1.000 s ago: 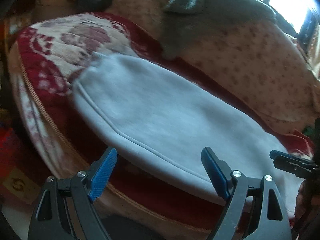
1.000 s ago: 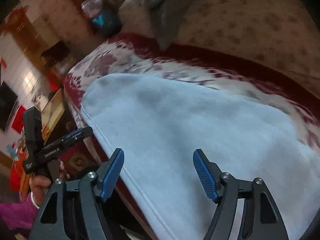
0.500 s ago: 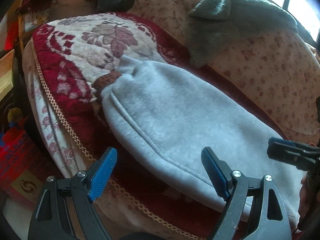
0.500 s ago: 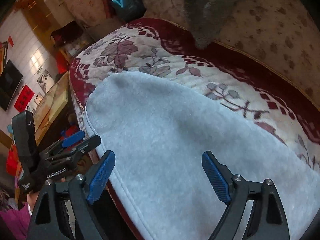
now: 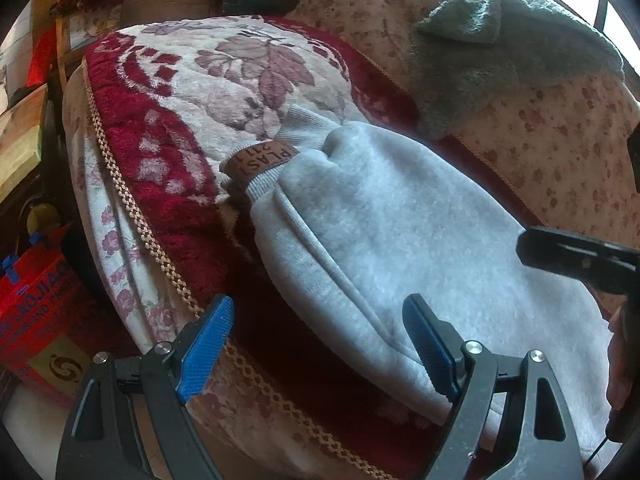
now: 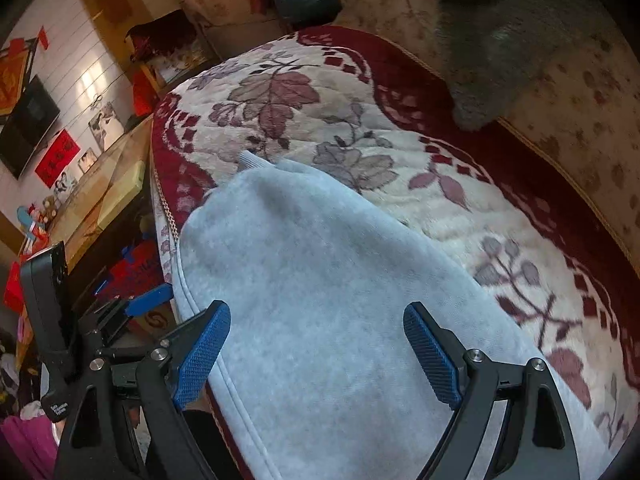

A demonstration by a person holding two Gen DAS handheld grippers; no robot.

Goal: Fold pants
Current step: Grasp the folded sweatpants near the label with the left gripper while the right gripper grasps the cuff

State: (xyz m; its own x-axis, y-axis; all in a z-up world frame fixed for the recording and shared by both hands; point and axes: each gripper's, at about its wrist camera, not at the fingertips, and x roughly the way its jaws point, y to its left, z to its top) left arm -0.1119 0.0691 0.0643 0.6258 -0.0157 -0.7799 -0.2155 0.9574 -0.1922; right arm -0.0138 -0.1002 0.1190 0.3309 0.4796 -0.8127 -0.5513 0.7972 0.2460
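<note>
Both views have pulled back since a second ago: more of the floral cushion and the pants' ribbed cuff with its brown label now show. Going left to right in my left wrist view: red printed box (image 5: 38, 304) down on the floor, then the red and cream floral sofa cover (image 5: 192, 92) with its braided trim, then the grey pants (image 5: 420, 240) lying flat along the seat, cuff end far, brown label (image 5: 262, 158) on it. Grey towel (image 5: 492, 52) draped over the spotted backrest (image 5: 560, 140), bright window behind. Left gripper (image 5: 320, 344) spread wide, empty, hovering at the pants' near seam. Right gripper (image 6: 316, 354) spread too, holding nothing, over the pants. Right view, far left: white tiled wall, dark TV (image 6: 28, 124), red paper decorations, glass-topped table (image 6: 100, 196).
</note>
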